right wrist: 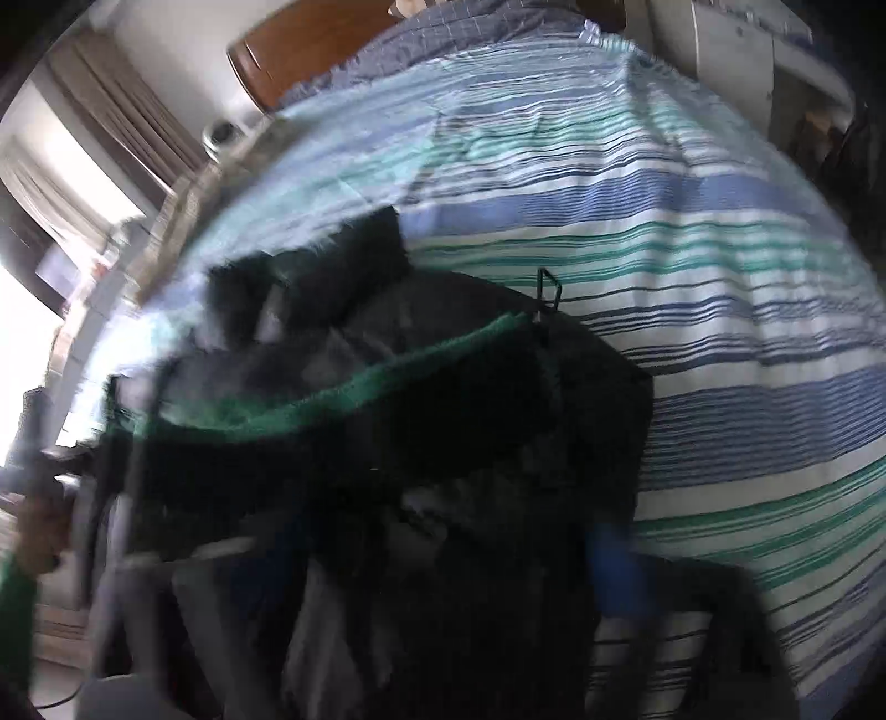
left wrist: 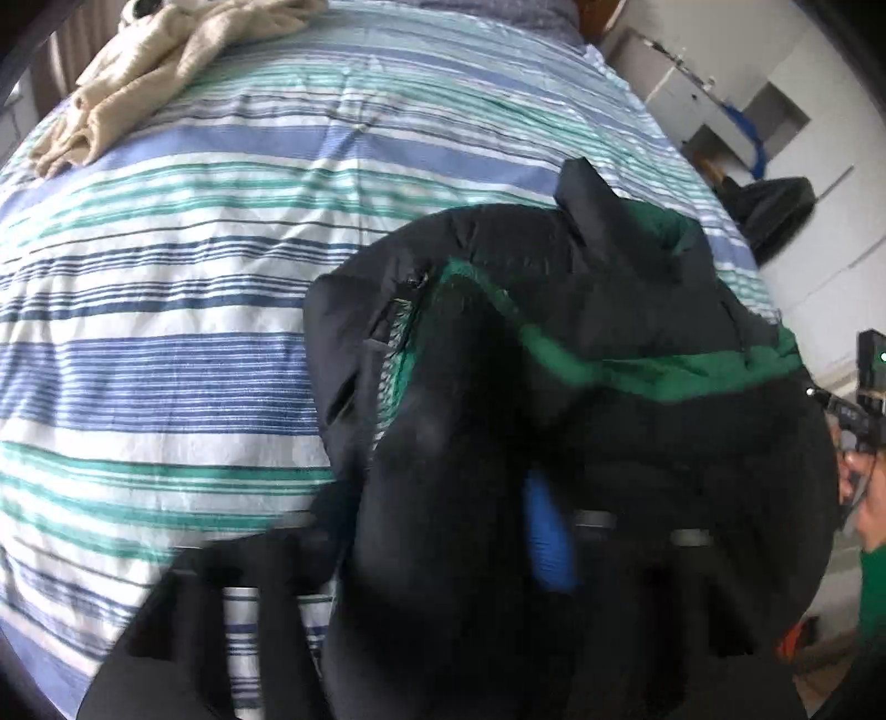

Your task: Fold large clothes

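A black jacket with a green lining (left wrist: pixel 581 343) hangs bunched over the striped bed cover (left wrist: pixel 194 310). My left gripper (left wrist: pixel 498 531) is shut on the jacket's fabric; one blue pad (left wrist: pixel 545 537) shows through the folds. In the right wrist view the same jacket (right wrist: pixel 432 399) fills the lower middle, blurred by motion. My right gripper (right wrist: pixel 470 581) is shut on the jacket; a blue pad (right wrist: pixel 612 570) shows at its right side. The right gripper also shows at the far right edge of the left wrist view (left wrist: pixel 864 399).
A beige garment (left wrist: pixel 160 72) lies crumpled at the bed's far left. White cabinets (left wrist: pixel 736 122) and a dark bag (left wrist: pixel 775 210) stand right of the bed. A wooden headboard (right wrist: pixel 310 50) and curtains (right wrist: pixel 111 111) are beyond the bed.
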### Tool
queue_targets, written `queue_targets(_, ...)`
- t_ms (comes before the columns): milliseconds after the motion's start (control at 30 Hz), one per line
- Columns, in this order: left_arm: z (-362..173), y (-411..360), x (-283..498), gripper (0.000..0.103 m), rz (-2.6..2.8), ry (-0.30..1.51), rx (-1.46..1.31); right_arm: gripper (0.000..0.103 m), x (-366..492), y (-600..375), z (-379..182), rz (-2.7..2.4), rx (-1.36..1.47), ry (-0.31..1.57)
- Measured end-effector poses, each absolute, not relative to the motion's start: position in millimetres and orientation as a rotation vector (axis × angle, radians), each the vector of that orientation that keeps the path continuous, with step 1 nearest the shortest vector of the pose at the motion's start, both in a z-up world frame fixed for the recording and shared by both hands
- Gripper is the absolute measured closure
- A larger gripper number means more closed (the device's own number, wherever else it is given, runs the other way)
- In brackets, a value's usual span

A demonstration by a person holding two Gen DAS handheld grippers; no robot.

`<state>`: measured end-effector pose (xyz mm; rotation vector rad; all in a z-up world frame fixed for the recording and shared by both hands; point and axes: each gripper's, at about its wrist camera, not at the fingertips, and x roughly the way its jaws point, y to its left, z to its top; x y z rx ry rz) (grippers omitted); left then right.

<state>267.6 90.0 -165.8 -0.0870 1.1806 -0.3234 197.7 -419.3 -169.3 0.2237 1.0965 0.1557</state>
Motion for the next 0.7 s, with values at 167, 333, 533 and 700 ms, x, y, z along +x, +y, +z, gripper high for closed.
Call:
queue_targets(167, -97, 86, 241, 0.090, -0.271, 0.974, -0.047, 0.087, 175, -412, -110, 0.111, 0.117, 0.901)
queue_targets(333, -54, 75, 256, 0.090, -0.219, 0.780, -0.029, 0.087, 194, -409, -62, 0.037, 0.034, 0.727)
queue_targets(533, -117, 59, 314, 0.089, -0.084, 0.812, -0.006, 0.087, 250, -416, -129, -0.029, 0.070, 0.814)
queue_targets(700, -198, 77, 320, 0.080, -0.065, 0.886, -0.081, 0.083, 256, -442, -211, -0.020, 0.266, 0.881)
